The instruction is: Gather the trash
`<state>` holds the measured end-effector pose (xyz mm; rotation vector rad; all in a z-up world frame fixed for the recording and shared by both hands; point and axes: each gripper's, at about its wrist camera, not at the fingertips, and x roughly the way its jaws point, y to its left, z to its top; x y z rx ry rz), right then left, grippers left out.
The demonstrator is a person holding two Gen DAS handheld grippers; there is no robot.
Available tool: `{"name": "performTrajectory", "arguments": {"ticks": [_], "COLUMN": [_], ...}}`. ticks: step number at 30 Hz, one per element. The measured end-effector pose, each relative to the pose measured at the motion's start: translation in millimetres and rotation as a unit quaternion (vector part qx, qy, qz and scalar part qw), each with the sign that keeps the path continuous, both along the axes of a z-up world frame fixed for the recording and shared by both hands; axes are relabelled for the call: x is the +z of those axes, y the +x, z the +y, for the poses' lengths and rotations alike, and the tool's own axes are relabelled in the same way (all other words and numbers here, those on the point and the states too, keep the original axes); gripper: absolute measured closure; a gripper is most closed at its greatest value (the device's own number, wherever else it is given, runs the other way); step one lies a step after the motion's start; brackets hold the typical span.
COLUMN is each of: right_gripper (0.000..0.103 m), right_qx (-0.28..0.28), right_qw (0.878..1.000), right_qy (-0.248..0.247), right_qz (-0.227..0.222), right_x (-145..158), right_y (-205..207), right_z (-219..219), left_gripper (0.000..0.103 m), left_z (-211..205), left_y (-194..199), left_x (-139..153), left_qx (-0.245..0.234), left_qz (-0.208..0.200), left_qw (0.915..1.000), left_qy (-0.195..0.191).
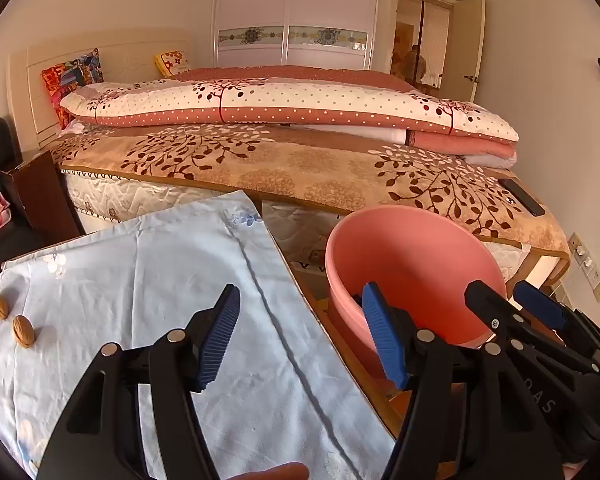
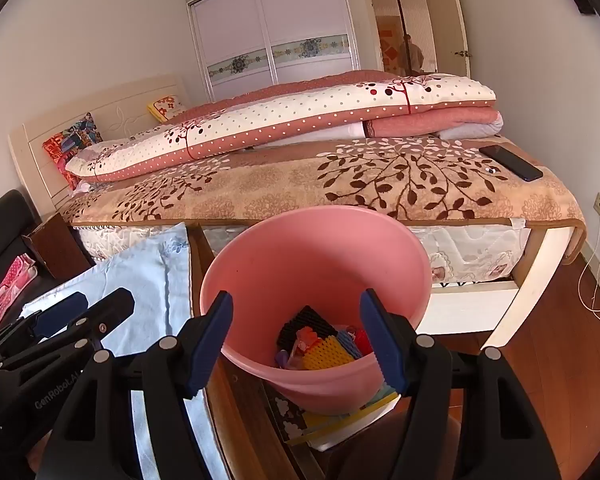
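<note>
Pink bin's [image 1: 416,256] contents hidden behind its near wall, left wrist view; doorway figure [image 2: 412,54] blurred.

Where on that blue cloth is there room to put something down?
The light blue cloth is mostly bare between the two nuts at its left edge and the pink bucket on the right. The bucket's bottom is crowded with colourful scraps.

Smooth matt pink plastic bin [image 2: 316,264]; inside, bumpy studded plastic pieces [image 2: 326,350] in black, yellow and orange; pale blue woven cloth [image 1: 172,320], soft and creased, with two rough-shelled brown walnuts [image 1: 14,320]; ribbed blue rubbery pads [image 1: 218,340] on matt black plastic left gripper [image 1: 300,336], small shiny metal pins; plush fleecy leaf-patterned blanket [image 2: 380,184]; glossy reddish wood floor [image 2: 560,344].
</note>
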<state>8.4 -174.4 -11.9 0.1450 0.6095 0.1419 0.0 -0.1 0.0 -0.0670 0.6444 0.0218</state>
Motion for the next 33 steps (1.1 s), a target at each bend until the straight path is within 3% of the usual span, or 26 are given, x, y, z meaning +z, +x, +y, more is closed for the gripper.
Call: {"name": "performTrajectory", "arguments": {"ticks": [15,33], "right_gripper": [0.038,0.038], "right_qx": [0.0,0.037], "right_qw": [1.0,0.999], "right_qy": [-0.003,-0.009], "right_qz": [0.004,0.002], "right_x": [0,6], "right_y": [4,-11], "right_z": [3,20], "left_gripper": [0.039,0.039], "left_z": [-4,31], "left_y": [-3,-13], "left_x": [-6,1], "left_qx": [0.005,0.039], "left_qz": [-0.002,0.011], "left_qw": [1.0,0.9992], "left_qy": [-0.002,-0.008]}}
